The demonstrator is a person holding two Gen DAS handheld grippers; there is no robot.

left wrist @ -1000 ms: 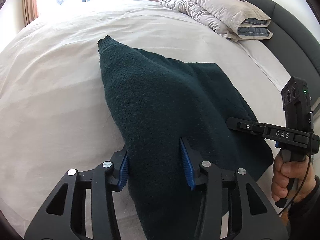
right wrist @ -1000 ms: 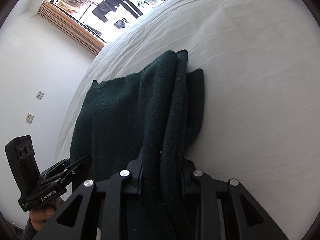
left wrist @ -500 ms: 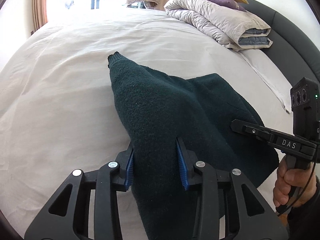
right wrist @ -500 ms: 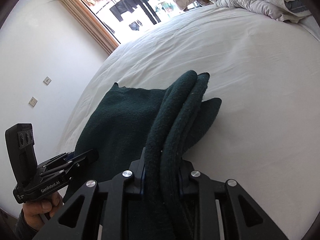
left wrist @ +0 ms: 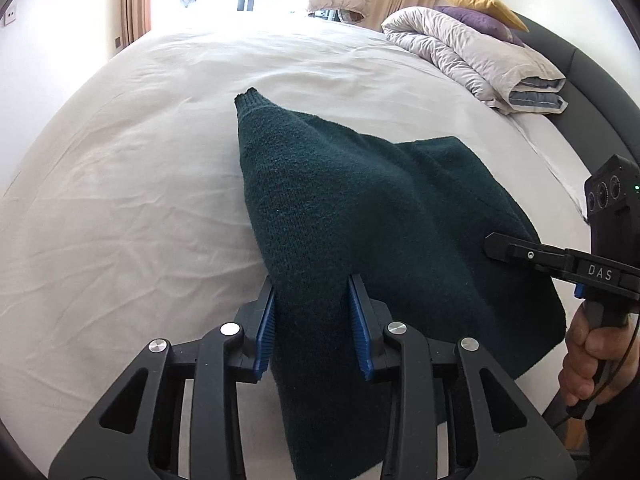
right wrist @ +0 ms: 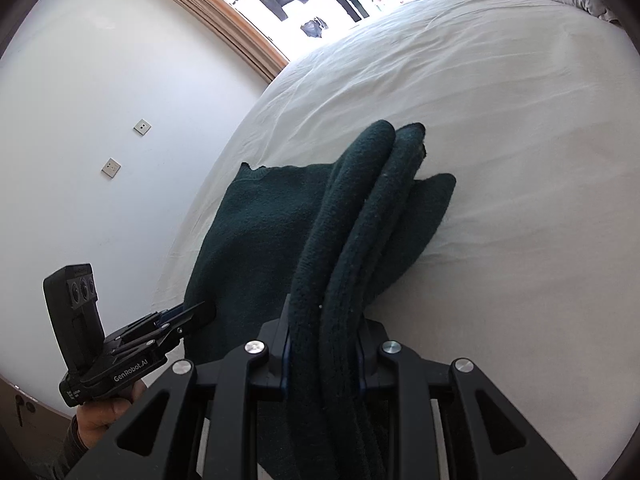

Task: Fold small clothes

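Note:
A dark green knit sweater (left wrist: pixel 360 208) lies folded over on the white bed (left wrist: pixel 140 200), with one cuff pointing toward the window. My left gripper (left wrist: pixel 312 280) has its blue pads pressed on a fold of the sweater, and its jaws are closing on the fabric between them. In the right wrist view my right gripper (right wrist: pixel 324 304) is shut on a thick bunch of sweater (right wrist: pixel 260 232) folds that rises off the sheet. Each gripper shows in the other's view: the right gripper (left wrist: pixel 496 246) at the sweater's right edge, the left gripper (right wrist: pixel 200 310) at its left edge.
A rolled grey duvet (left wrist: pixel 472 52) with purple and yellow pillows lies at the far right by the dark headboard (left wrist: pixel 580 92). A bright window with curtains is beyond the bed. The white wall (right wrist: pixel 100 120) with two sockets runs along the left. A hand (left wrist: pixel 588 360) holds the right gripper.
Both grippers have pulled back across the bed and drawn the sweater along, so more sheet shows beyond it. The left jaws have narrowed on the fabric. The bunch in the right gripper stands higher.

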